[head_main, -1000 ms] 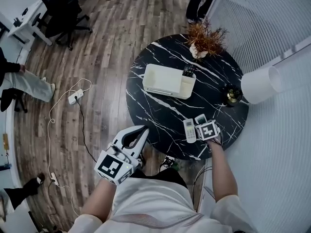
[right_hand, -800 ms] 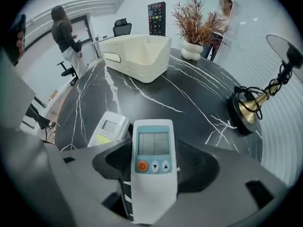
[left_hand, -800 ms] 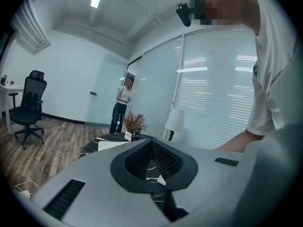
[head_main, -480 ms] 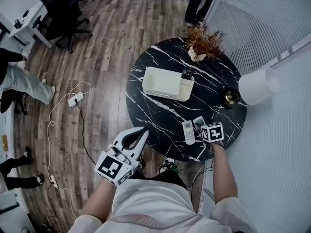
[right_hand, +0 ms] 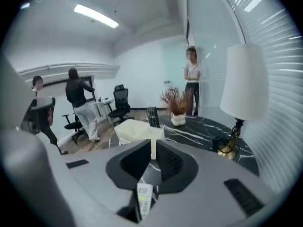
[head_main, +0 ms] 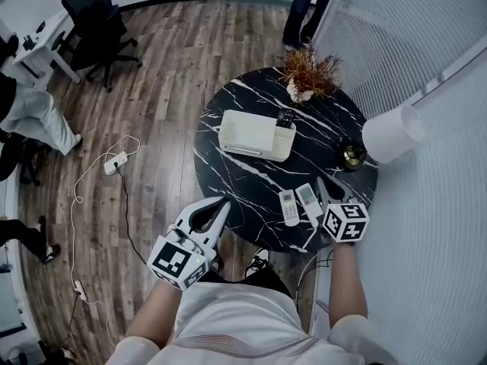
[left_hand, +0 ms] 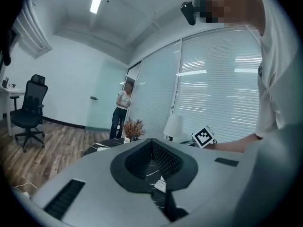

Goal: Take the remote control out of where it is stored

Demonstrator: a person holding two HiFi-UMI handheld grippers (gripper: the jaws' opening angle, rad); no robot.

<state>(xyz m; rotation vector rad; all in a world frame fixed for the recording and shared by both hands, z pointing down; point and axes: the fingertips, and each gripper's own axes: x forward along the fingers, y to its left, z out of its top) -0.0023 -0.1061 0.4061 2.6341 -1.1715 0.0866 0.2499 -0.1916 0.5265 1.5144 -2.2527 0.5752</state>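
Seemingly between picks: two white remotes [head_main: 289, 207] [head_main: 308, 198] lie side by side near the front edge of the black marble table [head_main: 251, 181]. A black remote [head_main: 284, 118] stands upright in the end compartment of the cream storage box [head_main: 251, 134], well apart. Next, the right gripper [head_main: 326, 194] would need to reach there, reopen and pinch that remote's top. Its jaws have just been closing to a narrow slit, holding nothing, beside the white remotes. The left gripper [head_main: 223, 206] hangs off the table, jaws together, empty.

A white remote control [head_main: 308, 198] is lying flat on the black bench [head_main: 247, 182], just beside another white remote [head_main: 289, 207].
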